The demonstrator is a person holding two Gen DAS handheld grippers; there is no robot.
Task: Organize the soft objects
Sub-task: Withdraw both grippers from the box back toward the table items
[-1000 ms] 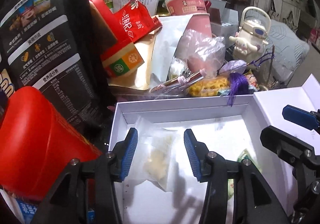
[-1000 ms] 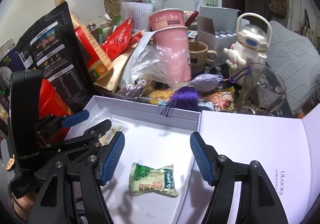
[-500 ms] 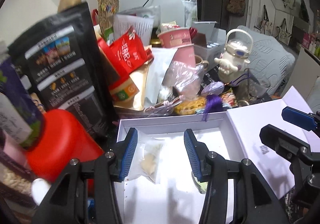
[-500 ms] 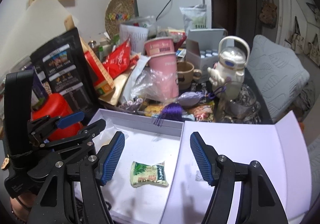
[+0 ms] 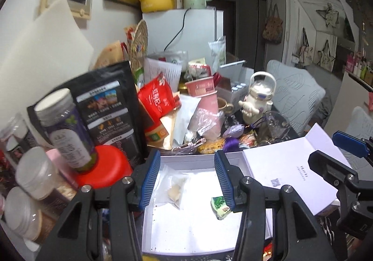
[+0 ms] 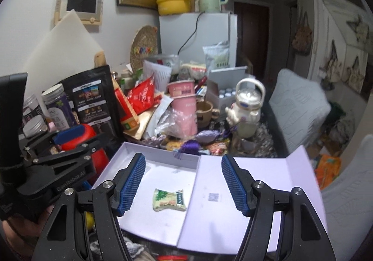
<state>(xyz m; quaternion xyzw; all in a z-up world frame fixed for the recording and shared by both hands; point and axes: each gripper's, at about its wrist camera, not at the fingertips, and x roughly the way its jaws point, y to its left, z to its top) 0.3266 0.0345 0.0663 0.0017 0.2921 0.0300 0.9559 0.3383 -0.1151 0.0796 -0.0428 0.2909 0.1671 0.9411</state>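
inside the white box point(image 6: 160, 163) lie a green packet point(image 6: 169, 199) and a clear bag point(image 5: 173, 188), apart. above the box, the left tool point(image 5: 187, 179) and the right tool point(image 6: 183, 183) both stand open, gripping nothing.

Green packet point(image 5: 220, 207) half behind tool finger

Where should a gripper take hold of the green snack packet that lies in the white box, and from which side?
Probably across the puffed middle of the green snack packet, coming from above. It lies flat on the floor of the white box, so its sides are free and the crimped ends are thin. The right gripper, open, already frames it.
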